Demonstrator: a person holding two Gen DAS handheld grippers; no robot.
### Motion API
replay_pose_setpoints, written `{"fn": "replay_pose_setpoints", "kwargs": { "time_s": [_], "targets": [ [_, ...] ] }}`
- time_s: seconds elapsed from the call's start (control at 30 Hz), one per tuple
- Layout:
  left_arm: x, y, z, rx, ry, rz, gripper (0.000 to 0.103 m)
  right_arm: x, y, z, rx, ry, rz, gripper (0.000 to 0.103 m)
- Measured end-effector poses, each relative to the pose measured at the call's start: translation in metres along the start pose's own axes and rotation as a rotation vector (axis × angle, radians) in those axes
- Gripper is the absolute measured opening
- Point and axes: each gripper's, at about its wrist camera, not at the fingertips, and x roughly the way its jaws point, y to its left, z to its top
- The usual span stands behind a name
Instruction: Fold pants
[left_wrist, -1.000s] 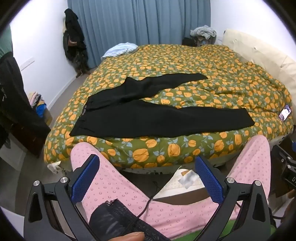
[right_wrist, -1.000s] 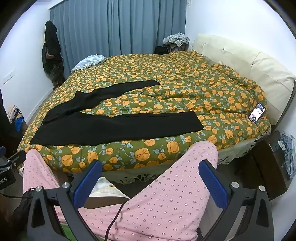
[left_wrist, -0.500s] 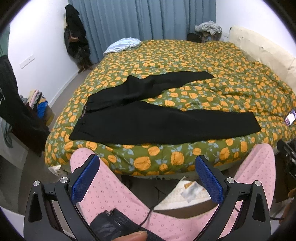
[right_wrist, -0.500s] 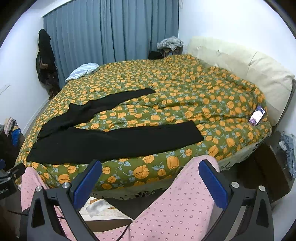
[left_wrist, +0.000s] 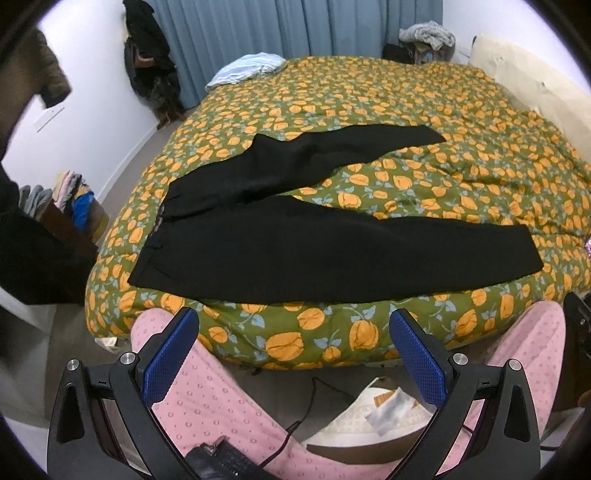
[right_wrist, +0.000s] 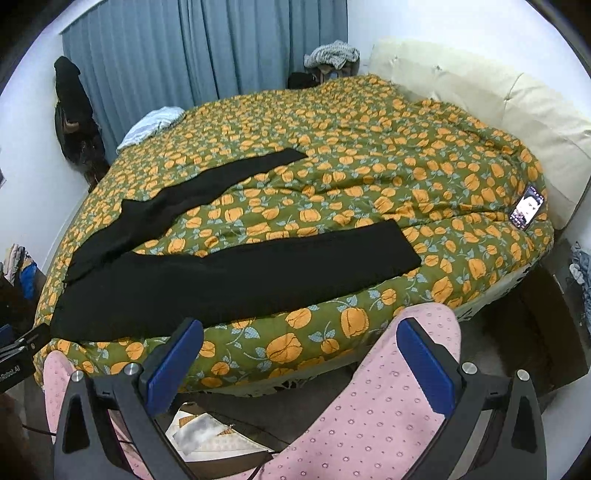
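Note:
Black pants (left_wrist: 314, 243) lie spread flat on the bed (left_wrist: 424, 110), waist at the left, one leg along the near edge and the other angled toward the back; they also show in the right wrist view (right_wrist: 229, 277). My left gripper (left_wrist: 291, 354) is open and empty, held in front of the bed's near edge above pink-clad legs. My right gripper (right_wrist: 299, 358) is open and empty, also short of the bed's near edge. Neither touches the pants.
The bed has a green quilt with orange flowers. A phone (right_wrist: 526, 212) lies near its right edge. A light blue garment (left_wrist: 247, 68) lies at the far left corner. Cream cushions (right_wrist: 480, 99) line the right side. Clothes piles (left_wrist: 55, 195) and a cable sit on the floor.
Both grippers have risen and moved toward the bed, so the pants look larger and closer. Both stay open. The pants have not moved.

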Motion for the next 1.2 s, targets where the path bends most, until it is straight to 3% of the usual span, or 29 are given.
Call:
{"fn": "replay_pose_setpoints", "kwargs": {
  "time_s": [0.6, 1.2],
  "targets": [
    [0.026, -0.002, 0.014, 0.0, -0.011, 0.042, 0.103, 0.033, 0.022, 0.02, -0.03, 0.039, 0.034, 0.103],
    [0.042, -0.008, 0.015, 0.018, 0.004, -0.026, 0.103, 0.051, 0.035, 0.022, -0.042, 0.069, 0.054, 0.103]
  ]
}}
